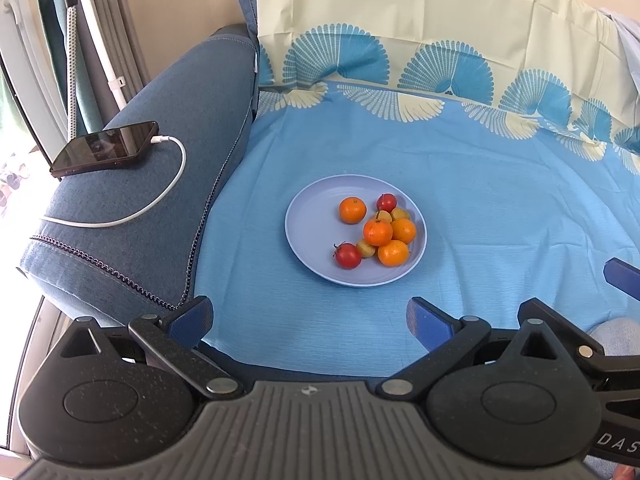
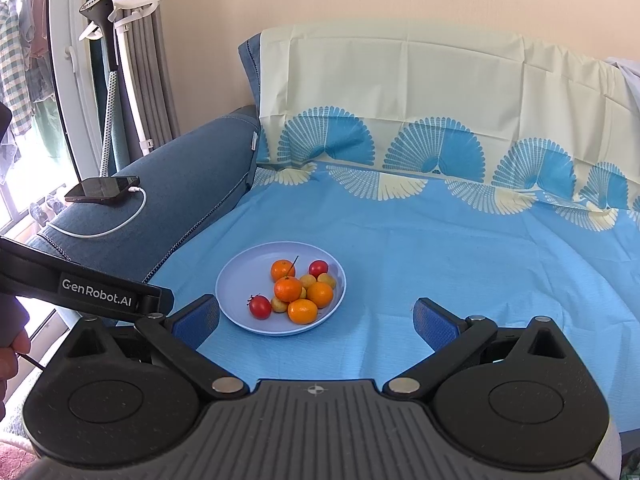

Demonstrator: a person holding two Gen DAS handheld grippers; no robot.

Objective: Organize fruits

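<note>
A pale blue plate (image 1: pixel 312 216) (image 2: pixel 240 280) rests on the blue cloth and holds a pile of fruit. In it are several tangerines (image 1: pixel 377 232) (image 2: pixel 287 289), two red tomatoes (image 1: pixel 347 256) (image 2: pixel 260 306) and small yellow-green fruits (image 1: pixel 366 249) (image 2: pixel 279 304). My left gripper (image 1: pixel 310 318) is open, hanging empty a short way in front of the plate. My right gripper (image 2: pixel 316 318) is also open and empty, with the plate just ahead and left of its centre. A blue finger of the right gripper (image 1: pixel 622 278) shows at the left wrist view's right edge.
The blue patterned cloth (image 1: pixel 500 200) (image 2: pixel 460 248) covers a sofa seat and backrest. A black phone (image 1: pixel 105 148) (image 2: pixel 103 189) with a white charging cable (image 1: pixel 168 184) lies on the denim armrest at left. A garment steamer stand (image 2: pixel 108 80) and curtains stand by the window.
</note>
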